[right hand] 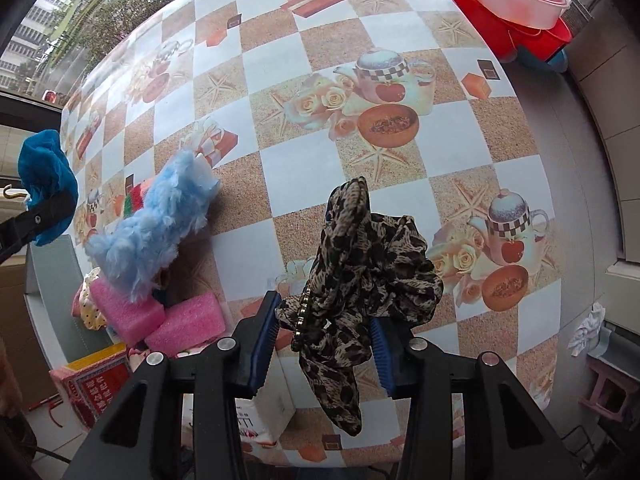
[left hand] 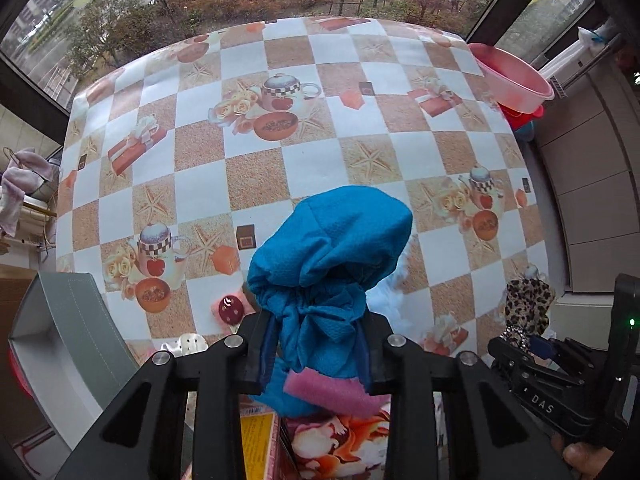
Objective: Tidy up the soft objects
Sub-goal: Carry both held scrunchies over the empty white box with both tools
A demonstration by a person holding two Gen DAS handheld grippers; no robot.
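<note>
My left gripper [left hand: 318,344] is shut on a bunched blue cloth [left hand: 330,248] and holds it above the checked tablecloth [left hand: 256,168]; a pink foam piece [left hand: 332,394] shows just under the cloth. My right gripper [right hand: 326,332] is shut on a leopard-print fabric scrunchie [right hand: 368,276], also off the table. In the right wrist view a fluffy light-blue piece [right hand: 154,228] lies on two pink foam blocks [right hand: 160,320], and the blue cloth [right hand: 46,184] hangs at the left edge. The leopard scrunchie [left hand: 528,304] shows at the right of the left wrist view.
An open grey box [left hand: 76,340] stands at the table's left edge. Pink and red basins [right hand: 516,4] sit stacked beyond the far right corner. A red printed box [right hand: 96,384] and a white carton [right hand: 260,420] lie near the front edge. A small red round item [left hand: 230,308] lies near the foam.
</note>
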